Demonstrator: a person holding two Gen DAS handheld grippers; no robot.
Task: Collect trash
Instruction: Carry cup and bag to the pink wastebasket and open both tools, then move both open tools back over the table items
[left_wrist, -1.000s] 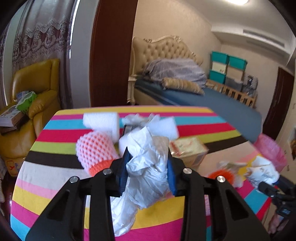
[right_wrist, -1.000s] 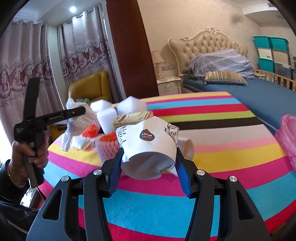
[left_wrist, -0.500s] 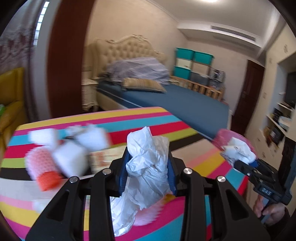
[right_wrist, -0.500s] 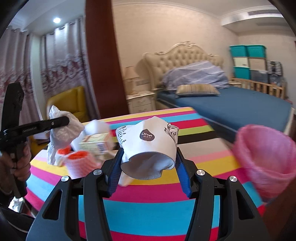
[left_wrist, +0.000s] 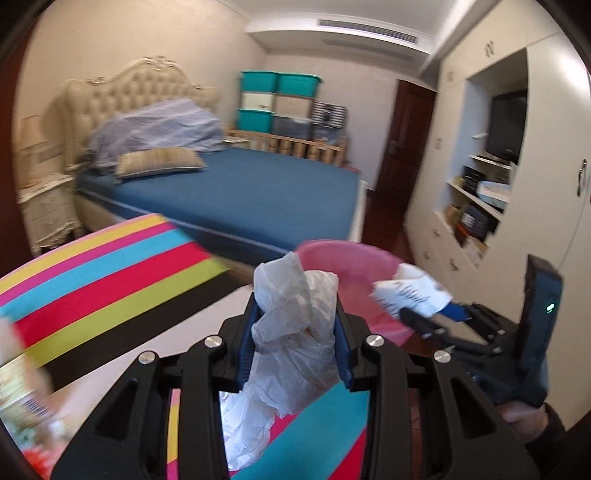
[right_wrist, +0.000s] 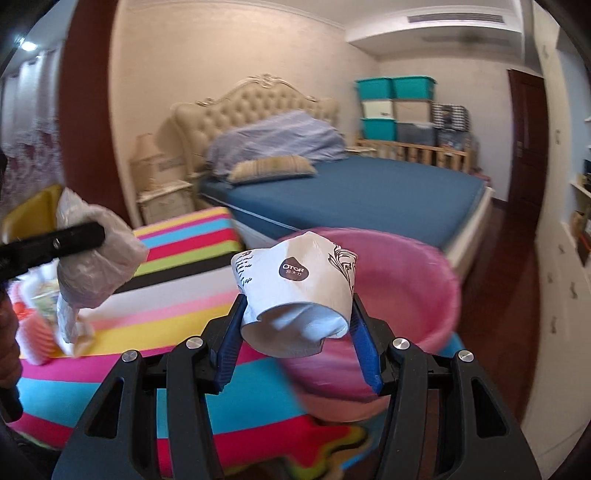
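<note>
My left gripper (left_wrist: 293, 332) is shut on a crumpled white plastic bag (left_wrist: 295, 332), which hangs down between its blue pads over the striped tablecloth (left_wrist: 110, 273). A squashed white paper cup (right_wrist: 295, 295) with a dark logo is clamped in my right gripper (right_wrist: 297, 321), right in front of the pink waste bin (right_wrist: 406, 280). In the left wrist view the bin (left_wrist: 347, 269) stands just beyond the bag, and the right gripper (left_wrist: 428, 314) holds the cup (left_wrist: 410, 293) at the bin's right rim. The left gripper (right_wrist: 70, 240) with its bag (right_wrist: 96, 266) shows at the left of the right wrist view.
Blurred trash, a small carton (right_wrist: 48, 295) and red-and-pink foam nets (right_wrist: 29, 332), lies at the table's left end. Beyond the table is a blue bed (left_wrist: 240, 188) with a tufted headboard. Shelves and cabinets (left_wrist: 480, 206) line the right wall, and dark wooden floor (right_wrist: 491, 295) lies beside the bin.
Both grippers have swung right, away from the trash pile on the table toward the pink bin, each still holding its item. The bin now fills the view ahead.
</note>
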